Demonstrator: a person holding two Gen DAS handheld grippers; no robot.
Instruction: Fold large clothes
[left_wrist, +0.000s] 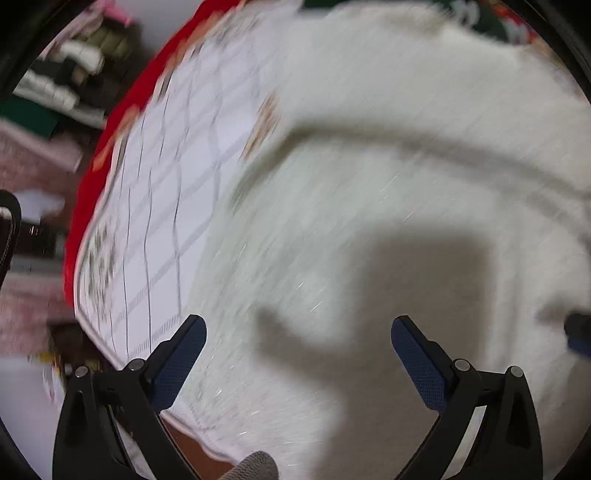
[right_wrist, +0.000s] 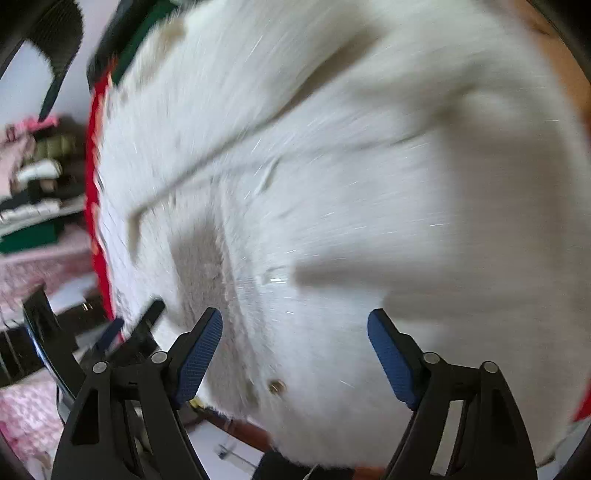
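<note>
Blue-padded fingers of the left gripper stand wide apart with nothing between them, hovering over the near part of a fluffy white coat. Its own shadow falls on the pile just ahead. The right gripper is likewise spread and empty, above the coat's near hem, close to a small brass button set by the front opening.

The coat lies spread over a white checked bedspread with a red border; a long fold or sleeve ridge runs across the coat beyond both grippers. Left of the coat, past the red border, clothes are stacked on a shelf.

Both views are smeared with motion blur, so the tools seem to be travelling fast, and that is the main risk. A closing pinch at this speed could miss the hem, or catch only the long fur, which would slip free once lifted. A deep bite could also take up the bedspread beneath the coat and drag it along. If one side grips and the other fails, the heavy coat would likely fold crooked or slide toward the bed's edge.
</note>
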